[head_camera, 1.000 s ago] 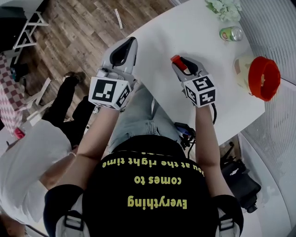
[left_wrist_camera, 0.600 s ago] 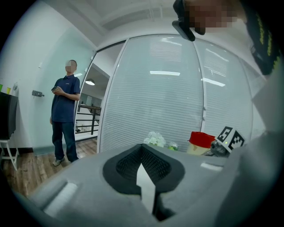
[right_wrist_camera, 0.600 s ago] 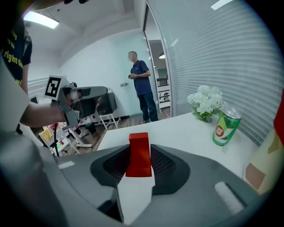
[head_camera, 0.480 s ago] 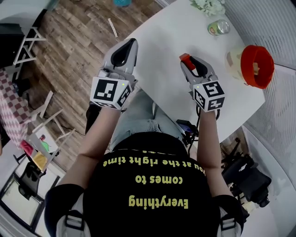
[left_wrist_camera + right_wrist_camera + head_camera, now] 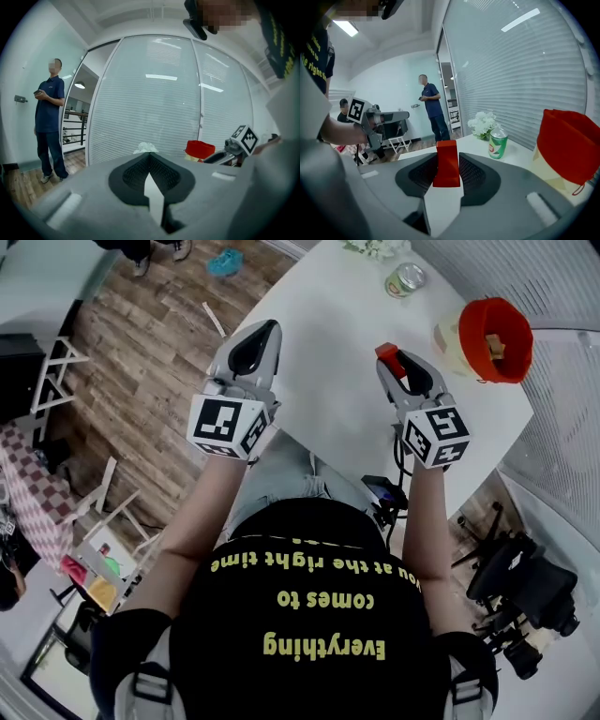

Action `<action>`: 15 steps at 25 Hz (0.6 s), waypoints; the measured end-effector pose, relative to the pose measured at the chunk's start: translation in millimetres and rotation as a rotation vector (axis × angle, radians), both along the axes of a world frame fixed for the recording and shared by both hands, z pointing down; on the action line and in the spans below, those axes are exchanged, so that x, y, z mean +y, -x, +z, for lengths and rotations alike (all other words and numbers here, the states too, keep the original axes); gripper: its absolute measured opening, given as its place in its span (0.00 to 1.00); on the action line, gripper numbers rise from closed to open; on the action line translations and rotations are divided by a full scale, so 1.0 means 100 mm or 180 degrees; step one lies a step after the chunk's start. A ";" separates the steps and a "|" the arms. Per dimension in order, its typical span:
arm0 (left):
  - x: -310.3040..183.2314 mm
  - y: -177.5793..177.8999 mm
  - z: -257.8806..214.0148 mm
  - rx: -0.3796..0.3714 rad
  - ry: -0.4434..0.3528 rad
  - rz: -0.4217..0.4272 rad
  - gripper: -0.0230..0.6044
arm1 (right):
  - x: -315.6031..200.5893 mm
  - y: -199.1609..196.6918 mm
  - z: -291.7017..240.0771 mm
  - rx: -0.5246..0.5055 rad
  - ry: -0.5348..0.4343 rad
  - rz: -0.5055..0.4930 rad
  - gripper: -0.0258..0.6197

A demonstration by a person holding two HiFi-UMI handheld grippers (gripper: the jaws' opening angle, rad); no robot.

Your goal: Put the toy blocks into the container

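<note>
Head view downward (both others see container point(image 5: 199, 149)).

Left hand-held gripper point(image 5: 265, 327) closed, right point(image 5: 394, 359) clamped

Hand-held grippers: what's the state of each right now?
Left hand-held gripper: closed, empty.
Right hand-held gripper: closed on the red block.

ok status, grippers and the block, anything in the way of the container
Left gripper shut, empty. Right gripper shut on red block, over the table. Red container ahead to its right; green can off the line, path looks open.
</note>
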State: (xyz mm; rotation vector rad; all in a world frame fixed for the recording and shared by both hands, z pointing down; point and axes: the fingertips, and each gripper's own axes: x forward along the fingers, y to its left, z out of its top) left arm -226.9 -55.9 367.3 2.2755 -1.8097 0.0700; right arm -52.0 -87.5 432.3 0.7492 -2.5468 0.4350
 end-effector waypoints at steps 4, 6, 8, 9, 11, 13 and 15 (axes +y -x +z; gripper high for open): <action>-0.09 -0.20 -0.12 -0.0004 -0.0073 0.0135 0.04 | -0.01 -0.24 -0.11 -0.0070 -0.0059 0.0181 0.27; -0.14 -0.30 -0.18 -0.0006 -0.0122 0.0201 0.03 | -0.03 -0.36 -0.20 -0.0125 -0.0119 0.0281 0.27; -0.18 -0.41 -0.24 -0.0008 -0.0163 0.0281 0.03 | -0.04 -0.47 -0.28 -0.0179 -0.0185 0.0376 0.27; -0.20 -0.46 -0.26 -0.0010 -0.0178 0.0320 0.03 | -0.05 -0.52 -0.32 -0.0198 -0.0217 0.0418 0.27; -0.21 -0.55 -0.29 -0.0018 -0.0196 0.0381 0.03 | -0.04 -0.62 -0.38 -0.0229 -0.0276 0.0490 0.27; -0.23 -0.65 -0.30 -0.0025 -0.0202 0.0434 0.04 | -0.04 -0.73 -0.44 -0.0260 -0.0327 0.0564 0.27; -0.26 -0.76 -0.30 -0.0031 -0.0211 0.0496 0.03 | -0.05 -0.85 -0.51 -0.0297 -0.0380 0.0648 0.27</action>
